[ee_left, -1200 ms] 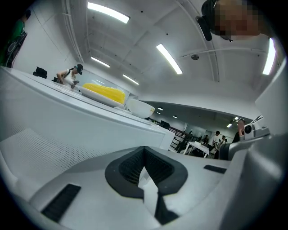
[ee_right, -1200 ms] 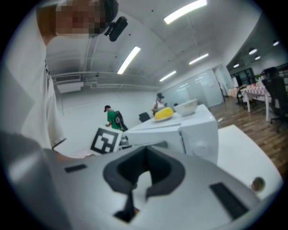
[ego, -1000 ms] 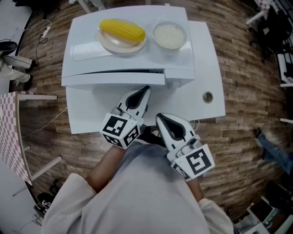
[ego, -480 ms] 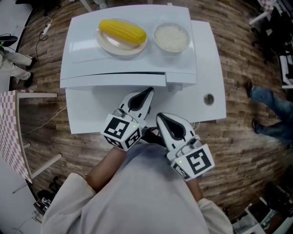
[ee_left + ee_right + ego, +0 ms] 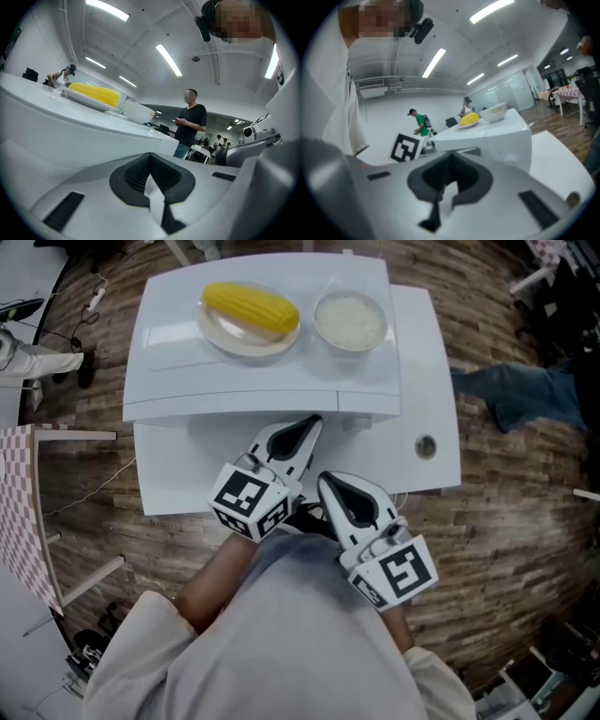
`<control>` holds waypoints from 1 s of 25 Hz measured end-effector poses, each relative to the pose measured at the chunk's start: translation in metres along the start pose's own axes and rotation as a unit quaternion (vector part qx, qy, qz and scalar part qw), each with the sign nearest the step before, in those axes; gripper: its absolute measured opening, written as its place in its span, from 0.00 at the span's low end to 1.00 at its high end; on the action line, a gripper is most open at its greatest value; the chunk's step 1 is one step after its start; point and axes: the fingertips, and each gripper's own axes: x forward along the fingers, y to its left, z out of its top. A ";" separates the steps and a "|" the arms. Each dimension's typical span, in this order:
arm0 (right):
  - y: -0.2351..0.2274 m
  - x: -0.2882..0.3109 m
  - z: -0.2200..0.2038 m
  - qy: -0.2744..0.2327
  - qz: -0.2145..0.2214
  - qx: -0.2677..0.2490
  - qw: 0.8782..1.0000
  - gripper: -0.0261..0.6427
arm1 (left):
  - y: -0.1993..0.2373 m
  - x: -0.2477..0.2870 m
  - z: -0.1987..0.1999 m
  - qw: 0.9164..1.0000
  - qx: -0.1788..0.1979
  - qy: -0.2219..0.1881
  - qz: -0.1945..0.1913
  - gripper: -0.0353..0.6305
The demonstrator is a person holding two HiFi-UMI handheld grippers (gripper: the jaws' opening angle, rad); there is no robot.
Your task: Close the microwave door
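Observation:
The white microwave (image 5: 272, 371) stands on a white table (image 5: 431, 381), seen from above. Its door (image 5: 234, 407) lies flat along the front with only a thin seam showing. On its top rest a plate with a yellow corn cob (image 5: 251, 307) and a bowl of rice (image 5: 351, 319). My left gripper (image 5: 307, 427) is shut and empty, its tip at the door's right end. Whether it touches the door is unclear. In the left gripper view the microwave's front (image 5: 70, 136) fills the left side. My right gripper (image 5: 334, 486) hangs further back, shut and empty.
A round cable hole (image 5: 426, 445) sits in the table to the right of the microwave. A checkered cloth on a frame (image 5: 23, 512) stands at the left. A person's legs (image 5: 511, 395) are at the right on the wooden floor. Another person (image 5: 190, 122) stands beyond the table.
My left gripper has slid forward and to the right, up to the door's right end. The right gripper has stayed put. The legs at the right have moved up the floor.

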 end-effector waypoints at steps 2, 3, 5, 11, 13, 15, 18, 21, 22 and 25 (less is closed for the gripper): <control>-0.001 -0.002 0.001 -0.001 -0.003 0.000 1.000 0.07 | -0.002 0.002 -0.001 1.000 0.000 0.003 -0.004 0.08; -0.002 -0.003 0.001 -0.001 -0.004 0.000 1.000 0.07 | -0.002 0.003 -0.002 1.000 -0.004 0.003 -0.002 0.08; -0.003 -0.004 0.002 -0.004 -0.006 -0.001 1.000 0.07 | -0.001 0.002 -0.002 1.000 -0.007 0.003 0.008 0.08; 0.003 -0.008 0.003 -0.009 0.000 -0.001 1.000 0.07 | -0.009 -0.007 0.007 0.999 0.037 -0.003 0.029 0.08; 0.005 -0.010 0.003 -0.011 0.001 -0.003 1.000 0.07 | -0.010 -0.008 0.005 0.999 0.022 -0.005 0.027 0.08; 0.007 -0.013 0.003 -0.012 -0.001 -0.006 1.000 0.07 | -0.012 -0.013 0.005 0.999 0.019 -0.008 0.031 0.08; 0.010 -0.019 0.002 -0.015 -0.007 -0.012 1.000 0.07 | -0.017 -0.021 0.007 0.999 0.021 -0.015 0.035 0.08; 0.011 -0.025 -0.002 -0.006 -0.021 -0.024 0.999 0.07 | -0.022 -0.029 0.006 0.999 0.021 -0.022 0.040 0.08; 0.012 -0.027 -0.004 -0.003 -0.025 -0.029 0.999 0.07 | -0.024 -0.031 0.006 0.999 0.019 -0.023 0.041 0.08; 0.017 -0.034 -0.006 -0.003 -0.031 -0.038 0.999 0.07 | -0.031 -0.040 0.003 0.999 0.017 -0.025 0.040 0.08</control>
